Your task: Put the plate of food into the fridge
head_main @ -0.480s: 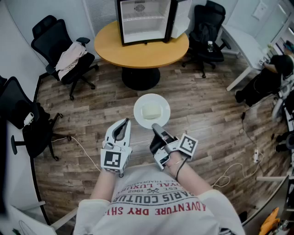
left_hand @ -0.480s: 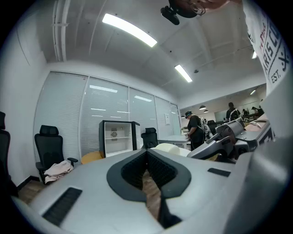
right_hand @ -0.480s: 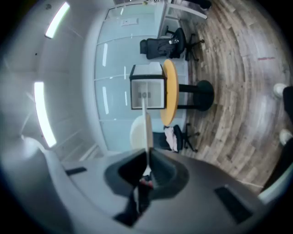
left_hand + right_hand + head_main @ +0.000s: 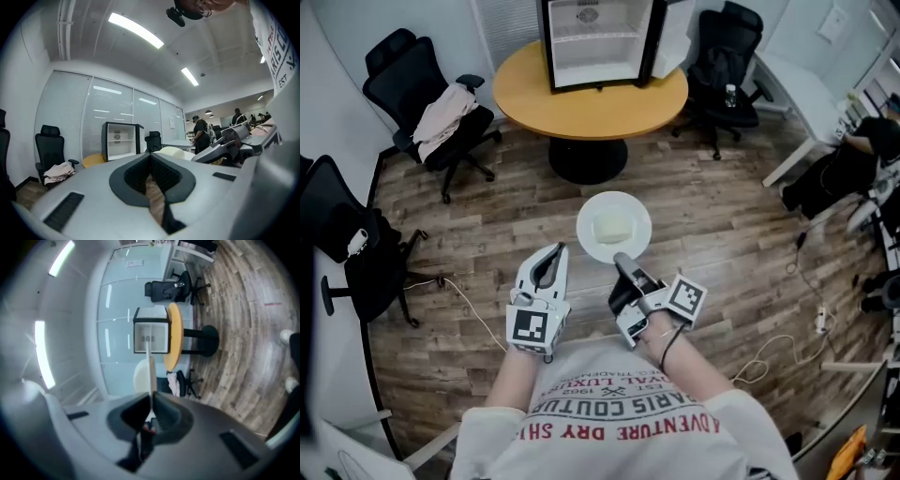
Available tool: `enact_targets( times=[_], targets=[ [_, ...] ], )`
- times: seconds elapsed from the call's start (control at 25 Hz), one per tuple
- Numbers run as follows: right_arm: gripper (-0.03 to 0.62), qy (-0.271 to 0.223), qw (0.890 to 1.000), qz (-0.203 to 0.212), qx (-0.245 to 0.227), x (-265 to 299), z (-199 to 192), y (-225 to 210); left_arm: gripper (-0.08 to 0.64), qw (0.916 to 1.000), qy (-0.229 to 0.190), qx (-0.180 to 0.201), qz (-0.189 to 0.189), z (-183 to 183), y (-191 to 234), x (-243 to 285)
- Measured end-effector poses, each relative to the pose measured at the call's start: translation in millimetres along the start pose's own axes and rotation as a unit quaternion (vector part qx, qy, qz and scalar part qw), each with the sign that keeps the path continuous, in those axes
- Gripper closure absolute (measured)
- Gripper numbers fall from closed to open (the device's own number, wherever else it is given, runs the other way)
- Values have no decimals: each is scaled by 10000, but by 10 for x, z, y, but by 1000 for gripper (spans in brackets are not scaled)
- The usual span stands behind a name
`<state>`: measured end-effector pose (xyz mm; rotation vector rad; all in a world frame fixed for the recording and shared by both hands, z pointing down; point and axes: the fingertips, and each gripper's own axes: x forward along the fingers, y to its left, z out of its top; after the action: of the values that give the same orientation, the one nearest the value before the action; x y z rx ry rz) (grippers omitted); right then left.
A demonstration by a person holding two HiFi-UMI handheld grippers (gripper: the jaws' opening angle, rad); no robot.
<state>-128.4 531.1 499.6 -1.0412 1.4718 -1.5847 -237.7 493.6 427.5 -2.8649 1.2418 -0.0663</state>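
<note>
A white plate (image 4: 592, 236) carries a pale block of food (image 4: 613, 228) and hangs level over the wood floor in front of me. My right gripper (image 4: 621, 260) is shut on its near rim; in the right gripper view the plate (image 4: 150, 366) shows edge-on between the pads. To the left of the plate, my left gripper (image 4: 551, 253) is shut with nothing held, its pads meeting (image 4: 151, 157). Further ahead the small black fridge (image 4: 595, 42) stands with its door open on a round wooden table (image 4: 591, 108). It is also visible past the jaws as the fridge (image 4: 151, 337) (image 4: 118, 139).
A black office chair with a garment on it (image 4: 431, 117) stands left of the table, another chair (image 4: 727, 66) right of it, a third (image 4: 347, 244) at far left. A white desk (image 4: 806, 94), a person (image 4: 862, 141) and floor cables (image 4: 787, 347) lie to the right.
The plate and both grippers have drifted very slightly right in the head view. Both grips are unchanged.
</note>
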Motion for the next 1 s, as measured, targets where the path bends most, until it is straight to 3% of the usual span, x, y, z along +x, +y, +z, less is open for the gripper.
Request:
enact_targets(
  times=[0.28,0.52,0.8,1.0],
  targets=[
    [555,3,10000,-96,2,180,59,-4,531,9998,64,-199,1,-39,124,107],
    [555,99,9999,-104,91,236,218,-131,531,9999,90,-24,131,-139,129,248],
    [555,372,9991,-165,140,733,767,-153,531,9992,185,-121,343,-145,318,867],
    [555,659,9976,-117,147,1085,1372,-63,531,9977,206,-171,618,-96,388,1537]
  ],
)
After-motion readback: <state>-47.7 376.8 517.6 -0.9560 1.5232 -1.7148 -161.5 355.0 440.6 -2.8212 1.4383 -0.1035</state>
